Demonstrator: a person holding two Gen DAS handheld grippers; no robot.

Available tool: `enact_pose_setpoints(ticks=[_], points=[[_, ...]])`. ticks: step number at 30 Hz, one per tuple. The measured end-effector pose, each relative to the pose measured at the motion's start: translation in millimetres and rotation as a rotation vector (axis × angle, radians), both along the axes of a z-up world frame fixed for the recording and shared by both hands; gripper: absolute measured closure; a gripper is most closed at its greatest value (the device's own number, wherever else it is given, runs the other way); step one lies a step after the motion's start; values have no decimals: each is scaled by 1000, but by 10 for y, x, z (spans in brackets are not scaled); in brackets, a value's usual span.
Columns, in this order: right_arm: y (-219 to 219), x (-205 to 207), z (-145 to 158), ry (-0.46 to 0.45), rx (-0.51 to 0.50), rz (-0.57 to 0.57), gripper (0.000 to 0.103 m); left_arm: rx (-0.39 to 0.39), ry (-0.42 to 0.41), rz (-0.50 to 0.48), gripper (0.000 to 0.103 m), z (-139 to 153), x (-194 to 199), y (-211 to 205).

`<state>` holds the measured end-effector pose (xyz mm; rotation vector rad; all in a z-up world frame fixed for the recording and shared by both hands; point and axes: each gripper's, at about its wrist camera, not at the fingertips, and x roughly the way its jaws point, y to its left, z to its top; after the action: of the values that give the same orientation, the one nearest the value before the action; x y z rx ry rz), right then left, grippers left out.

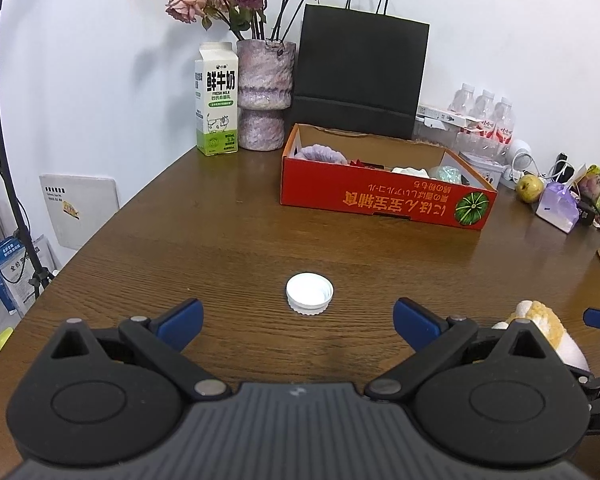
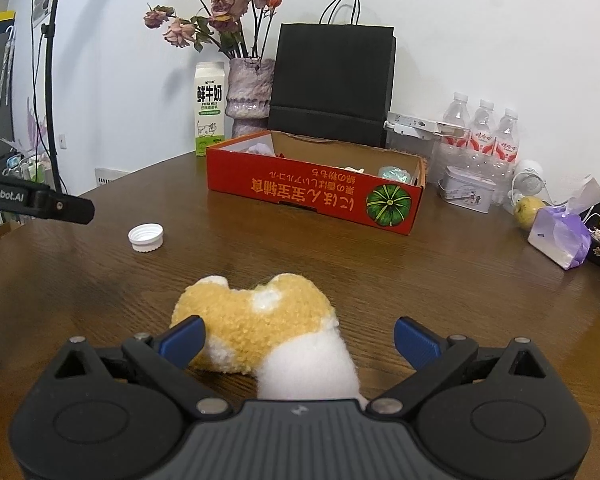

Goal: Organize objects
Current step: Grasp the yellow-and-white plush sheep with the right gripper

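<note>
A white bottle cap (image 1: 310,293) lies open side up on the brown wooden table (image 1: 220,216), just ahead of my left gripper (image 1: 298,324), which is open around nothing. A yellow and white plush toy (image 2: 256,320) lies between the spread fingers of my right gripper (image 2: 300,340), which is open; the left fingertip (image 2: 186,338) touches the plush. The plush (image 1: 540,328) shows at the right edge of the left wrist view. Behind stands a red cardboard box (image 1: 384,196) that holds several small items. The cap (image 2: 146,237) and part of the left gripper (image 2: 40,200) appear in the right wrist view.
A milk carton (image 1: 216,100), a vase of dried roses (image 1: 264,96) and a black paper bag (image 1: 360,76) stand along the wall. Water bottles (image 2: 484,132), a tin (image 2: 466,194), a green apple (image 2: 530,208) and a purple packet (image 2: 560,236) crowd the right side. A light stand (image 1: 4,128) rises at the left.
</note>
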<state>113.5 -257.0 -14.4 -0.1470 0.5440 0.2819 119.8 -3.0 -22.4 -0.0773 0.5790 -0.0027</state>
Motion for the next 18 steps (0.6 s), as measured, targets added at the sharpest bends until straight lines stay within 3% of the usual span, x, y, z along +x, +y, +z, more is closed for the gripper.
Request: enact_pose_setpoints(ticks=[18], points=[[-33,242,-83,48,72,34,2,8,27,-4,0,-84,199,-34]])
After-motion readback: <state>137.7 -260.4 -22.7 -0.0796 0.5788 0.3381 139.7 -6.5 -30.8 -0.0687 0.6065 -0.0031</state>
